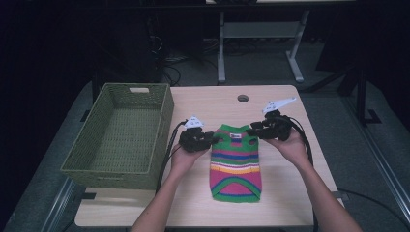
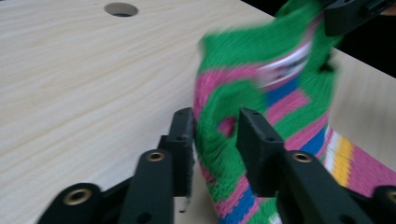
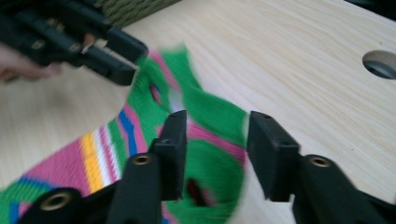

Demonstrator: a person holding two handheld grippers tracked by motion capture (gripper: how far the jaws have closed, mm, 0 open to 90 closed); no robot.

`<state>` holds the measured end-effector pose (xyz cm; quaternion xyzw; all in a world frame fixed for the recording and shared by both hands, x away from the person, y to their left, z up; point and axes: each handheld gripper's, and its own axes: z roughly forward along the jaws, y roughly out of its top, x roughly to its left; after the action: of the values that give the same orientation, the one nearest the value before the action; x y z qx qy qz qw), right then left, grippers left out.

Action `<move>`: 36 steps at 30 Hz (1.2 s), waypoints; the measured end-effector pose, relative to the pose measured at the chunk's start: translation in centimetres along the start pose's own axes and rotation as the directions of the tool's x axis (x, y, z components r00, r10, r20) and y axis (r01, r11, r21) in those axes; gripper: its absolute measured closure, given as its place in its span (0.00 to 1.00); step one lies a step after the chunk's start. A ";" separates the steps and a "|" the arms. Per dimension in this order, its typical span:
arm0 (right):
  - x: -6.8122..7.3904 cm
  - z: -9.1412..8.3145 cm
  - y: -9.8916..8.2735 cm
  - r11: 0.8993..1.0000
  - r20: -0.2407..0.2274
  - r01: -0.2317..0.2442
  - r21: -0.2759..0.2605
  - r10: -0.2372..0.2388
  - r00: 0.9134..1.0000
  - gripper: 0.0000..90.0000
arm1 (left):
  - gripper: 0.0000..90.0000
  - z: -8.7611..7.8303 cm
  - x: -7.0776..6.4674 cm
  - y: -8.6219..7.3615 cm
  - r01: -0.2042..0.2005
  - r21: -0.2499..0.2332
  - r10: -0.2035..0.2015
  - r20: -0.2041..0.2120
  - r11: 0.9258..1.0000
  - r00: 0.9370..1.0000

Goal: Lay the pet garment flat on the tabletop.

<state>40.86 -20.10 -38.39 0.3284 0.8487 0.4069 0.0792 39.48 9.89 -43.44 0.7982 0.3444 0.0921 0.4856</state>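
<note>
My left gripper (image 1: 207, 138) and right gripper (image 1: 256, 130) sit at the top corners of the striped sweater (image 1: 236, 164), which lies mid-desk, right of the green basket (image 1: 121, 137). Both jaws stand spread, fabric loose between them, unpinched.

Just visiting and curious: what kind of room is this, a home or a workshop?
Probably a lab or workshop, not a home. A plain wooden table with a cable hole stands on grey floor, another bench's metal legs behind it, and loose cables trail in the dark background.
</note>
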 end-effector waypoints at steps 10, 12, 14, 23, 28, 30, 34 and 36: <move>-1.5 1.6 -1.2 0.996 -0.014 -0.069 0.054 0.070 0.997 0.55 | 0.61 -0.4 -0.2 -0.5 0.016 0.025 -0.016 0.016 1.000 1.000; -1.3 1.6 -1.2 0.996 -0.017 -0.070 0.053 0.071 0.997 0.55 | 0.60 -0.5 -0.3 -0.6 0.009 0.031 -0.009 0.014 0.999 1.000; -1.2 1.6 -1.3 0.996 -0.020 -0.070 0.056 0.072 0.997 0.54 | 0.60 -0.6 -0.3 -0.6 0.017 0.027 -0.017 0.021 0.999 1.000; -1.6 1.0 -2.1 0.993 -0.064 -0.114 0.035 0.116 0.991 0.53 | 0.60 -1.1 -0.4 -0.9 0.049 0.015 -0.049 0.047 0.999 0.998; -2.0 0.5 -2.7 0.990 -0.082 -0.135 0.026 0.137 0.987 0.52 | 0.58 -1.3 -0.5 -0.9 0.041 0.016 -0.042 0.053 0.999 0.998; -2.2 0.3 -3.0 0.989 -0.084 -0.146 0.025 0.147 0.985 0.51 | 0.57 -1.5 -0.4 -0.8 0.048 0.012 -0.048 0.055 0.999 0.997; -2.5 -0.1 -3.6 0.987 -0.090 -0.161 0.016 0.162 0.983 0.51 | 0.55 -1.8 -0.3 -0.8 0.060 0.010 -0.061 0.062 0.998 0.996; -2.6 -0.3 -3.8 0.986 -0.090 -0.167 0.014 0.168 0.982 0.51 | 0.54 -1.9 -0.2 -0.9 0.059 0.015 -0.059 0.061 0.998 0.996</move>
<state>40.90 -23.57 -41.37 0.3800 0.8222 0.4237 0.0048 37.99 11.36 -43.14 0.7932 0.3534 0.0510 0.4932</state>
